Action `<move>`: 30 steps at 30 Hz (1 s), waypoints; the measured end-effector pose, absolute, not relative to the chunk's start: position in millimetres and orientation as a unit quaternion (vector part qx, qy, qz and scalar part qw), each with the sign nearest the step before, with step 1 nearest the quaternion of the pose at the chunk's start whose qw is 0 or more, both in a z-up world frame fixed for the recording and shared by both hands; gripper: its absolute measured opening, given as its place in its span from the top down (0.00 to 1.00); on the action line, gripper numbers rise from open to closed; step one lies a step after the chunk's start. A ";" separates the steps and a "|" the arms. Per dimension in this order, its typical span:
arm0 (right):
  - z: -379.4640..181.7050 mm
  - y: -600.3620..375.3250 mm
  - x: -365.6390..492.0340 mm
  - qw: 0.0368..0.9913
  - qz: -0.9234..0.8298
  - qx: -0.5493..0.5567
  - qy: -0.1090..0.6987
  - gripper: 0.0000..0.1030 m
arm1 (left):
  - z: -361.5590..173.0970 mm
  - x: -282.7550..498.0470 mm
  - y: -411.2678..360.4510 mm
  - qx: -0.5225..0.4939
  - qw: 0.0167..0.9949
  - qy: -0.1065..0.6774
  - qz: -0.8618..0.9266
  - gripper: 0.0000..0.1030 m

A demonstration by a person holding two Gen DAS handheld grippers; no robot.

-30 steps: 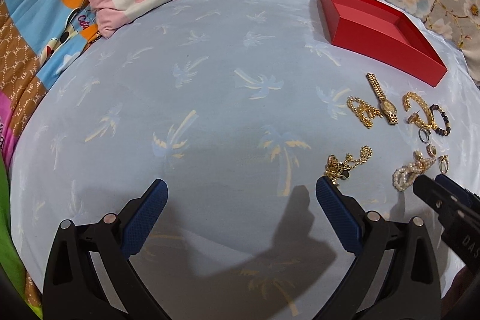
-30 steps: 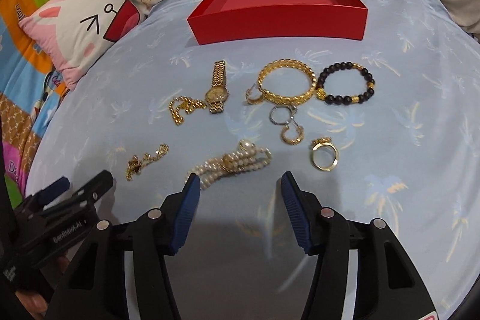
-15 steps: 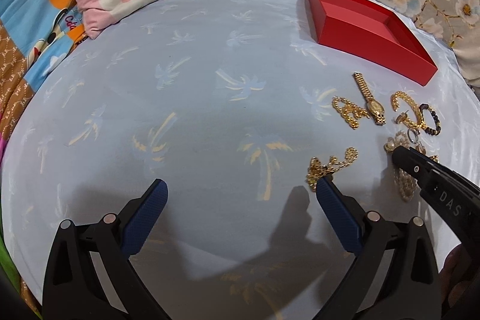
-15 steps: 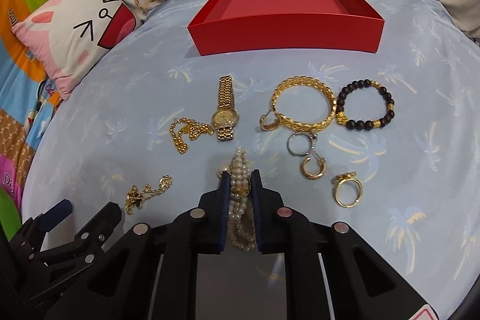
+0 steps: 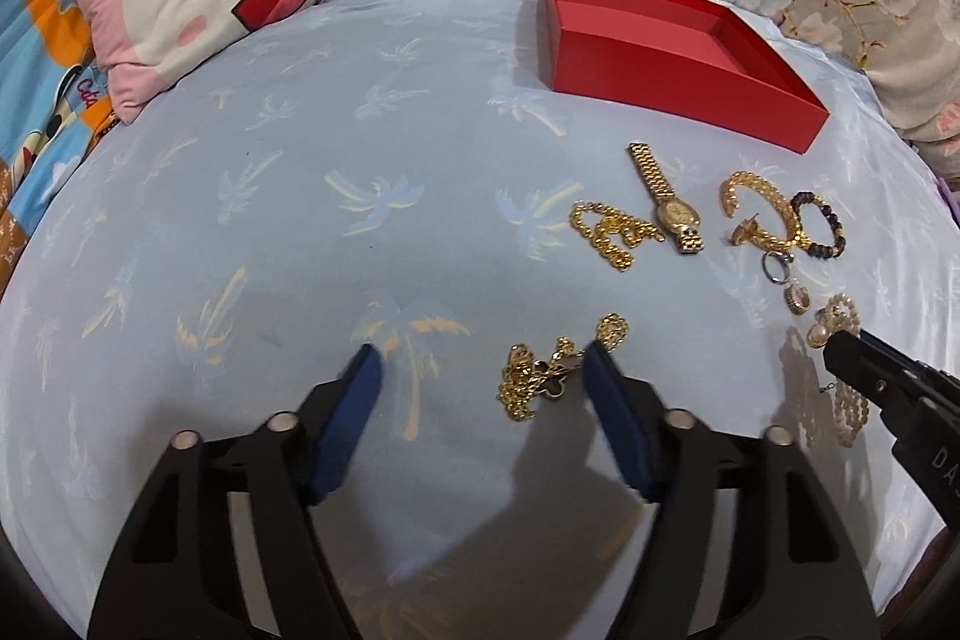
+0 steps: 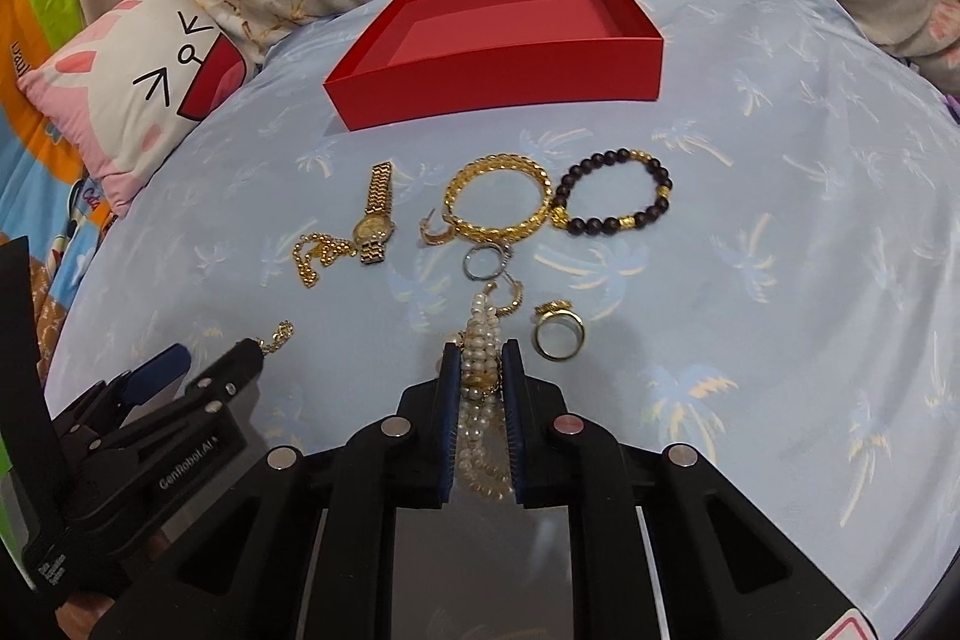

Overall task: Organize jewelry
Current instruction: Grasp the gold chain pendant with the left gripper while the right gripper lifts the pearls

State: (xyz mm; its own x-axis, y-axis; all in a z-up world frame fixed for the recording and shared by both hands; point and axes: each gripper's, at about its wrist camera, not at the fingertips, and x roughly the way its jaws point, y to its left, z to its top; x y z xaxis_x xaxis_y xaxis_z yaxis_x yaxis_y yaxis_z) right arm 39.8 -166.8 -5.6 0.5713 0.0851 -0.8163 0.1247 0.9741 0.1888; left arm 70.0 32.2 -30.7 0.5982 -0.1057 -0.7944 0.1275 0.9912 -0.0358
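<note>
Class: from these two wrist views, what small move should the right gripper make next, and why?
Probably lift and carry toward the red box: the right gripper has its jaws shut on the pearl bracelet, and the box looks empty.

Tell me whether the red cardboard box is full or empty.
Empty. The red cardboard box shows only bare red floor and walls in both views; every piece of jewelry lies outside it on the blue sheet.

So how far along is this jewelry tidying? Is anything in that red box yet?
Nothing yet: the red box is empty. The right gripper is shut on the pearl bracelet; the left gripper has been closing around a gold chain. Watch, bangle, beaded bracelet and rings remain.
</note>
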 end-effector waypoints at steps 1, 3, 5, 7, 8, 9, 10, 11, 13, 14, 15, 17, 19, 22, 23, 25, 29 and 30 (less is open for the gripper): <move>-6.0 -168.8 39.4 0.879 -0.012 0.116 0.463 0.88 | -30.2 69.2 30.8 0.014 0.894 0.442 -0.071 0.45; -6.6 -170.2 38.3 0.878 -0.013 0.119 0.464 0.88 | -29.9 67.2 26.6 0.021 0.895 0.439 -0.078 0.54; -6.3 -171.1 38.5 0.877 -0.012 0.121 0.464 0.88 | -29.4 64.8 22.7 0.026 0.896 0.436 -0.086 0.70; -5.7 -171.3 37.9 0.878 -0.012 0.121 0.463 0.88 | -29.1 63.7 20.9 0.026 0.895 0.435 -0.093 0.81; -5.6 -171.2 37.5 0.878 -0.011 0.121 0.463 0.88 | -29.0 63.2 20.4 0.027 0.895 0.435 -0.096 0.86; -5.4 -171.5 37.1 0.878 -0.011 0.122 0.463 0.88 | -28.8 62.4 19.8 0.024 0.894 0.435 -0.100 0.86; -5.1 -172.0 36.6 0.878 -0.010 0.122 0.462 0.88 | -28.5 62.0 20.0 0.021 0.894 0.436 -0.103 0.86; -4.6 -172.5 36.2 0.878 -0.010 0.122 0.462 0.88 | -27.8 61.4 19.9 0.019 0.893 0.436 -0.107 0.87; -3.6 -173.7 35.1 0.879 -0.009 0.123 0.461 0.88 | -24.6 59.2 19.8 0.016 0.895 0.432 -0.112 0.97; -2.6 -174.6 33.9 0.879 -0.009 0.124 0.460 0.88 | -21.5 57.9 19.7 0.016 0.896 0.429 -0.115 0.98; -1.4 -175.4 32.9 0.880 -0.008 0.124 0.459 0.88 | -19.4 58.0 19.9 0.014 0.895 0.430 -0.116 0.98; 2.2 -176.5 30.0 0.881 -0.008 0.124 0.456 0.88 | -15.1 57.7 21.6 0.004 0.892 0.434 -0.124 0.98; 6.1 -177.8 27.2 0.884 -0.006 0.124 0.451 0.88 | -10.3 55.5 23.2 -0.002 0.892 0.433 -0.128 0.98; 10.2 -180.0 23.6 0.886 -0.006 0.125 0.447 0.88 | -0.9 51.2 25.1 -0.002 0.896 0.424 -0.129 0.98; 11.5 -181.2 22.1 0.886 -0.005 0.126 0.446 0.88 | 2.6 50.1 26.1 -0.004 0.897 0.422 -0.129 0.98; 13.7 -182.8 19.7 0.887 -0.005 0.127 0.443 0.88 | 9.9 49.0 28.6 -0.007 0.898 0.420 -0.131 0.98; 22.2 -185.6 16.4 0.891 -0.002 0.128 0.435 0.88 | 29.1 49.2 33.1 -0.017 0.899 0.416 -0.139 0.98; 25.6 -187.0 16.0 0.892 0.001 0.129 0.432 0.88 | 35.3 49.4 33.7 -0.018 0.900 0.412 -0.141 0.98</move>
